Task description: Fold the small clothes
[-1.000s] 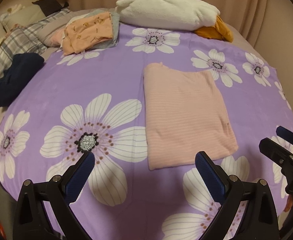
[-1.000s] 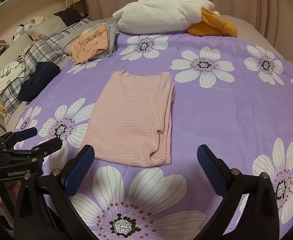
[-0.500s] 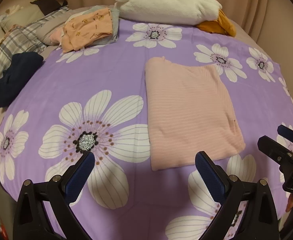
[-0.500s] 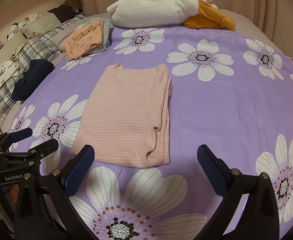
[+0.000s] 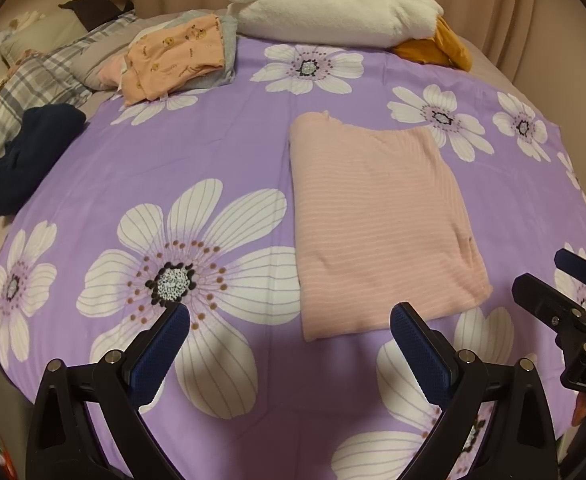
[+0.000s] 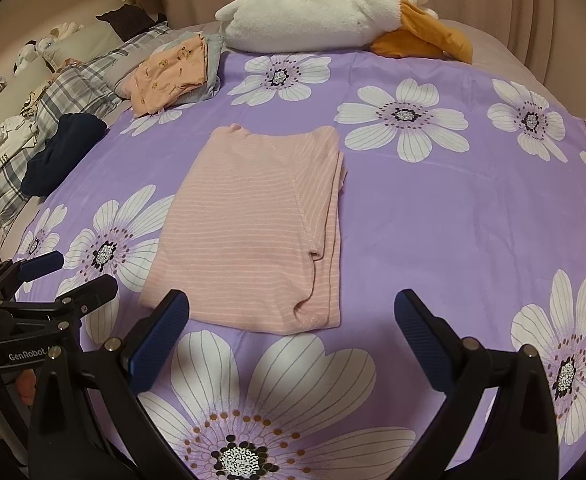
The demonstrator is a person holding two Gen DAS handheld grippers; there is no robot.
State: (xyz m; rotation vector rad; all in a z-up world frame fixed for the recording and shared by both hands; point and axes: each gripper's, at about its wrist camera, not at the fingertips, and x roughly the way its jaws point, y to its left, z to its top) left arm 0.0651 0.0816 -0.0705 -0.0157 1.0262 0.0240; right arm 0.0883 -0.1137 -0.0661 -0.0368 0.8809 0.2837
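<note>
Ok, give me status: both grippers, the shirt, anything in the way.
Left gripper and right gripper open, empty, jaws wide. Pink striped shirt folded flat on the purple floral bedsheet, untouched. Nothing in the way.

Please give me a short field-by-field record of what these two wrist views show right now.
surface: purple flowered sheet on a bed
garment: pink striped top, folded flat, untouched
left gripper: open, empty, near the top's near edge
right gripper: open, empty, near the top's near edge
stack: orange printed clothes on grey ones, far left
other: dark blue garment; white plush
</note>
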